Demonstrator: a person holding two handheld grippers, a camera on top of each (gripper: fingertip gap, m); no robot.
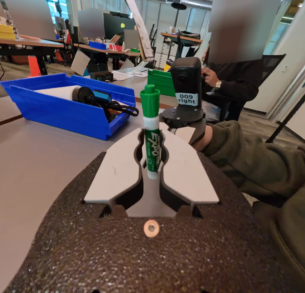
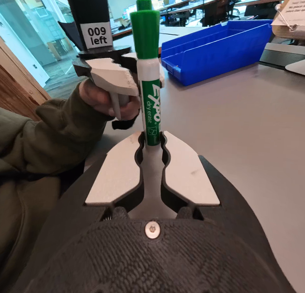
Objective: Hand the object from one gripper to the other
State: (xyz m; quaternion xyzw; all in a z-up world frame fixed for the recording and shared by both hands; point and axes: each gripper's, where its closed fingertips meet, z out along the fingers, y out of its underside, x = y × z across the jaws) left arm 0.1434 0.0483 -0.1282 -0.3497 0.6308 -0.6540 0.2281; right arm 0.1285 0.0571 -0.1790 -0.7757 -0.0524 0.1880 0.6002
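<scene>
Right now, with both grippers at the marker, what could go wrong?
1. The right gripper meets the green marker only at its fingertips, near the bottom end. If the left gripper opens, the upright marker may tip or slip out.
2. A dropped marker would probably land on the grey table and roll.

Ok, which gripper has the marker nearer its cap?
The left gripper: it clamps the green marker just below the cap, while the right gripper pinches the bottom end.

Grey table (image 1: pixel 49 153), office desks (image 1: pixel 33 42), windows (image 1: pixel 54 6).
</scene>
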